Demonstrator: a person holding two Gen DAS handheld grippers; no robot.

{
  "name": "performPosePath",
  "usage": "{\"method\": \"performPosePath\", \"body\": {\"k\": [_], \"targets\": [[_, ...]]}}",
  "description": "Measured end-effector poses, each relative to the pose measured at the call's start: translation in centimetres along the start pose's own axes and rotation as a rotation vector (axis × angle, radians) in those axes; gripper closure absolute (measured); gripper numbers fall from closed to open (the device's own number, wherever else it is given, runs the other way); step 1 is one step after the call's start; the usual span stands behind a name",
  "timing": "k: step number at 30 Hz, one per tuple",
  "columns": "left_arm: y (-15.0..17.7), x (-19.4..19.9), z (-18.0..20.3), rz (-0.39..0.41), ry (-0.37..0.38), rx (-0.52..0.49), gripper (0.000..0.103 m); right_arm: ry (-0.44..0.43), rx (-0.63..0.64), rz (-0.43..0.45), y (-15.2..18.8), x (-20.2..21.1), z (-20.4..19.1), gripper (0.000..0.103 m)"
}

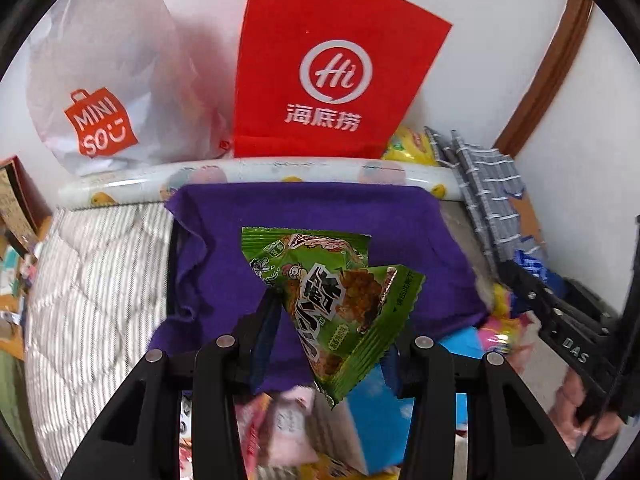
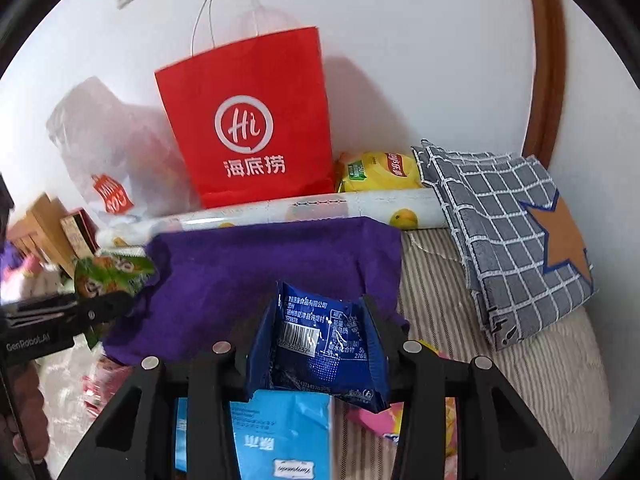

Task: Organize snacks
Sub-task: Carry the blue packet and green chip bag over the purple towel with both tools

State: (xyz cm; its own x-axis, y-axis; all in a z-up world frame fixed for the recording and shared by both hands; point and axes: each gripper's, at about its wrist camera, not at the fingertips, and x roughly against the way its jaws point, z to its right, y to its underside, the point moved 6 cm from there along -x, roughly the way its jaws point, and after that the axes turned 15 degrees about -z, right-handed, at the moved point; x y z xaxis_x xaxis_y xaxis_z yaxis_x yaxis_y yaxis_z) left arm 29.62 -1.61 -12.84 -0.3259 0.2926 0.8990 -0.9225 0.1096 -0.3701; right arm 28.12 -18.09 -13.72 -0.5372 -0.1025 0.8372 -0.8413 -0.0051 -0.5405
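Both grippers hold one snack each above the purple cloth [image 1: 320,216], which lies spread on the striped bedding [image 1: 100,272].

**Left gripper.** The left gripper [image 1: 336,320] is closed narrowly on a green snack packet [image 1: 332,296]. The packet sits at the centre of the left wrist view, tilted, its lower corner hanging below the fingers. It is clear of the cloth.

**Right gripper.** The right gripper [image 2: 320,344] is closed on a blue snack packet [image 2: 316,344], barcode side up, at lower centre of the right wrist view. The packet bulges between the jaws.

**Surroundings.** A red paper bag [image 2: 256,128] and a white plastic bag [image 2: 104,152] stand against the wall at the top of the frame. A patterned roll [image 2: 320,208] lies along the far edge of the cloth. More loose snacks lie blurred at the bottom of both views.

**Step in hand.** This appears to be the carry phase: both packets are lifted and aimed at the cloth, which is the probable sorting area.

**Next move.** Each gripper should lower until its packet rests on the cloth, then open. The two packets should land apart, so that neither gripper crosses the other.
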Motion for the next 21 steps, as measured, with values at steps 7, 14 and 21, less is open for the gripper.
{"method": "performPosePath", "body": {"k": [7,14,21], "targets": [[-0.6,-1.5,-0.3,-0.039,-0.053,-0.067,0.058,0.024,0.058,0.021,-1.4,-1.3,-1.3,0.063],[-2.2,-2.5,-2.0,-0.029,-0.084,-0.028,0.058,-0.015,-0.003,-0.032,-1.4,-4.4,0.6,0.063],[-3.8,-4.8,-3.2,-0.057,-0.088,-0.002,0.058,-0.032,-0.032,-0.064,-2.7,-6.6,2.4,0.063]]}}
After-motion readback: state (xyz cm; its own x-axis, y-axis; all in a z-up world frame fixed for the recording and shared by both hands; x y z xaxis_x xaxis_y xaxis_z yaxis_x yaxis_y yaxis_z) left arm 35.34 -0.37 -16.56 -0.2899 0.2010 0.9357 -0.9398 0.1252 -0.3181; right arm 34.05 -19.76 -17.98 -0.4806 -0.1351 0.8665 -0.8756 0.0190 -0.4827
